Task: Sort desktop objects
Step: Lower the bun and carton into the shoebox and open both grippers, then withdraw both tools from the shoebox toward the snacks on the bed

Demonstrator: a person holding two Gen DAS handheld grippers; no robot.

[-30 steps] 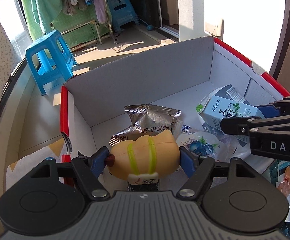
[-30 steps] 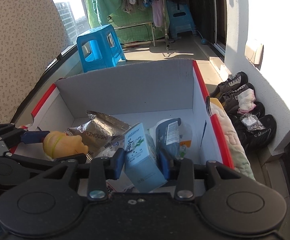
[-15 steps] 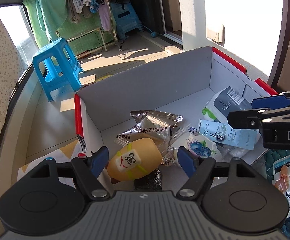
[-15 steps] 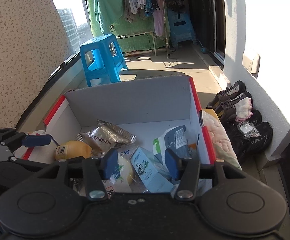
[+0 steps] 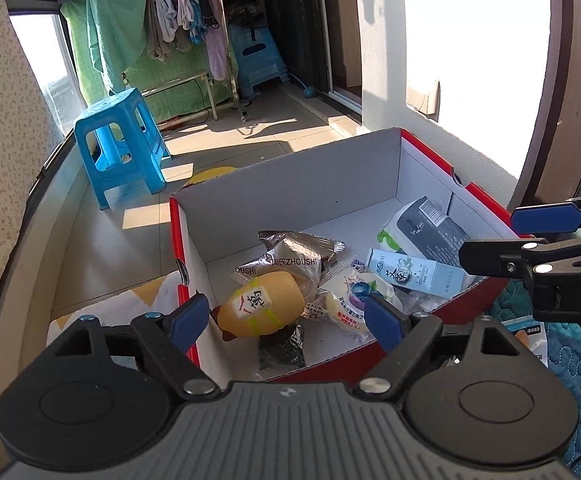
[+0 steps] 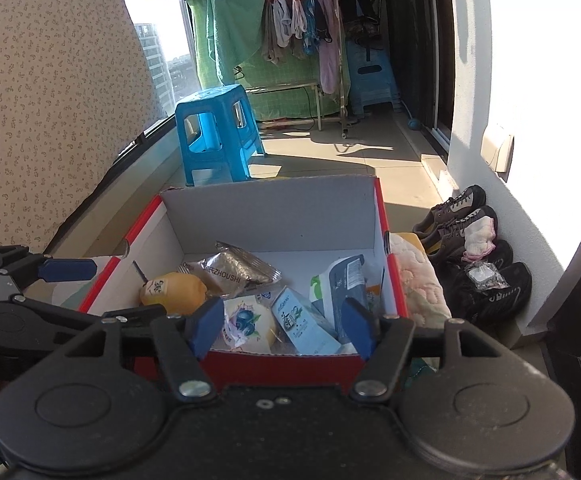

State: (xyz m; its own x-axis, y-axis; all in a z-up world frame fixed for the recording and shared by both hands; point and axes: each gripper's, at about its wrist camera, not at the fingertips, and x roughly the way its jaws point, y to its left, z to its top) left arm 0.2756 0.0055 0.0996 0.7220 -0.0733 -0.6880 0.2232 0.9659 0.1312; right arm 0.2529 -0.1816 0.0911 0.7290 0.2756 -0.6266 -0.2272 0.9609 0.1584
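The left tool [image 5: 286, 322] hangs over the near left corner of a red cardboard box [image 5: 290, 184] with a white inside, its blue pads spread wide and the jaws opening, with nothing gripped between them. Below it, on the box floor, lies a yellow squeeze toy [image 5: 261, 308] with a printed character label, clear of both pads. Behind the toy sits a silver snack packet [image 5: 290, 258], and to its right a blueberry bun wrapper [image 5: 356, 294]. The right tool [image 6: 284, 330] hovers above the box's near wall, jaws likewise opening and holding nothing. Under it a light blue carton [image 6: 302, 324] lies on its side in the box, resting against a dark blue and white pouch [image 6: 342, 284]. Beyond the box stands a blue plastic stool [image 6: 216, 132], and several shoes [image 6: 474, 252] line the wall on the right.
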